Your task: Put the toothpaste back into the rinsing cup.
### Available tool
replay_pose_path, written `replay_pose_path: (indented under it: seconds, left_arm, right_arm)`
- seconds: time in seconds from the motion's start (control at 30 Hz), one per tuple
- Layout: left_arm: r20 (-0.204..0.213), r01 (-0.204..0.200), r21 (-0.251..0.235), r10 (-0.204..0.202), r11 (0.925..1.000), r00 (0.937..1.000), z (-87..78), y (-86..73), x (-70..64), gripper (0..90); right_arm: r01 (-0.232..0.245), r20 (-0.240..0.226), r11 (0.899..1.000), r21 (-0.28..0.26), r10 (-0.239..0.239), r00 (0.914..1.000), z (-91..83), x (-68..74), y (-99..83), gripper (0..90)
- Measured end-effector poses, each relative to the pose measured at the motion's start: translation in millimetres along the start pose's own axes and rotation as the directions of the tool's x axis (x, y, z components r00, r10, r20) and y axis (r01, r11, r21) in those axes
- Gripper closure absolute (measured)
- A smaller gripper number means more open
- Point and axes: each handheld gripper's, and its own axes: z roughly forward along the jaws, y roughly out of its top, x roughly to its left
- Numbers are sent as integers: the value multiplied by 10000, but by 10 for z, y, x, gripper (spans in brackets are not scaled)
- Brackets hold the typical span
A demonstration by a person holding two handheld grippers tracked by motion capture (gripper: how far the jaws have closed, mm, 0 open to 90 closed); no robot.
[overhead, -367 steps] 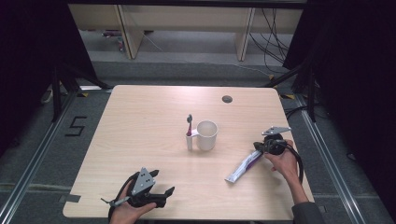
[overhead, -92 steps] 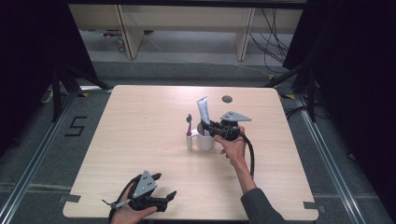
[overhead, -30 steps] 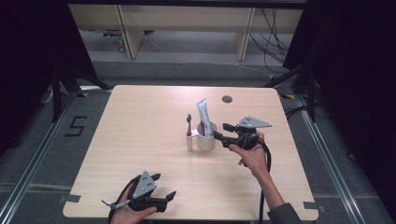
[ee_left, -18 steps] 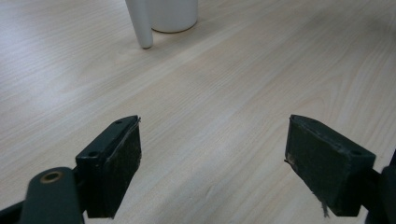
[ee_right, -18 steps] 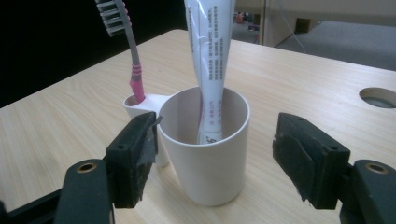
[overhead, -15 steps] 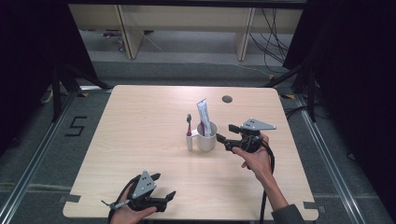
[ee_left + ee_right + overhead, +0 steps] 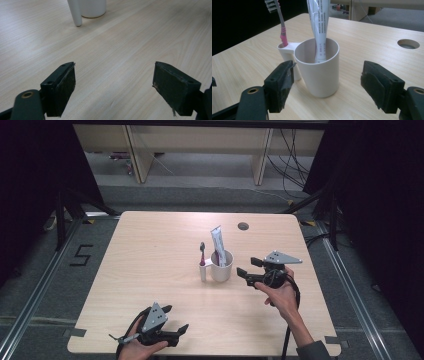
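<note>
A white cup (image 7: 221, 265) (image 7: 319, 70) stands near the table's middle. A toothpaste tube (image 7: 218, 244) (image 7: 318, 27) stands upright inside it. A pink-handled toothbrush (image 7: 202, 254) (image 7: 279, 20) sits in the cup's side holder (image 7: 75, 12). My right gripper (image 7: 248, 267) (image 7: 327, 83) is open just right of the cup, with nothing between its jaws. My left gripper (image 7: 176, 320) (image 7: 113, 90) rests open near the table's front edge, empty.
The light wooden table (image 7: 150, 250) has a round cable hole (image 7: 243, 226) (image 7: 408, 43) at the back right. Shelving and cables stand on the floor beyond the far edge.
The right gripper carried the toothpaste tube from the table into the cup, let go, and has drawn back to the right. The left gripper has stayed put.
</note>
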Motion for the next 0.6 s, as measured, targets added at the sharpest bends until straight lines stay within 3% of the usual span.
replay_pose_path:
  seconds: [0.1,0.13,0.17,0.2,0.23,0.3,0.4,0.43,0.53,0.6]
  left_arm:
    - [-74,99,-12,-99,10000,9999,6,-5,3,178]
    - [-43,42,45,-42,10000,10000,2,-2,10,178]
    - [-87,40,20,-40,10000,10000,0,-1,7,178]
    - [-84,52,11,-52,10000,10000,-1,0,7,178]
    - [-86,58,11,-58,10000,9999,-1,-1,7,178]
    - [-111,98,18,-98,10000,9999,3,-5,8,178]
    - [-93,89,1,-89,10000,9999,6,-4,5,178]
    - [-80,4,45,-3,10000,10000,1,-1,8,178]
    - [-75,15,38,-15,10000,10000,-3,-5,8,178]
    - [-150,18,100,-17,9999,9999,-9,-10,11,178]
  right_arm:
    - [-116,67,9999,5,116,9999,-27,-11,-32,265]
    - [265,85,9996,-115,-264,9996,-30,-41,-38,265]
    - [-151,36,9999,15,151,9999,-45,-17,-50,264]
    - [-208,83,9998,42,208,9997,-55,-13,-61,261]
    - [120,144,9999,-5,-120,9998,-58,-35,-64,257]
    - [-258,80,9996,149,257,9996,-73,-5,-77,255]
    - [44,157,9999,121,-46,9999,-74,-23,-90,255]
    - [-142,173,9997,221,138,9998,-79,-6,-94,253]
    - [23,102,9998,220,-26,9999,-86,-13,-111,249]
    - [333,132,9993,172,-336,9993,-85,-28,-118,248]
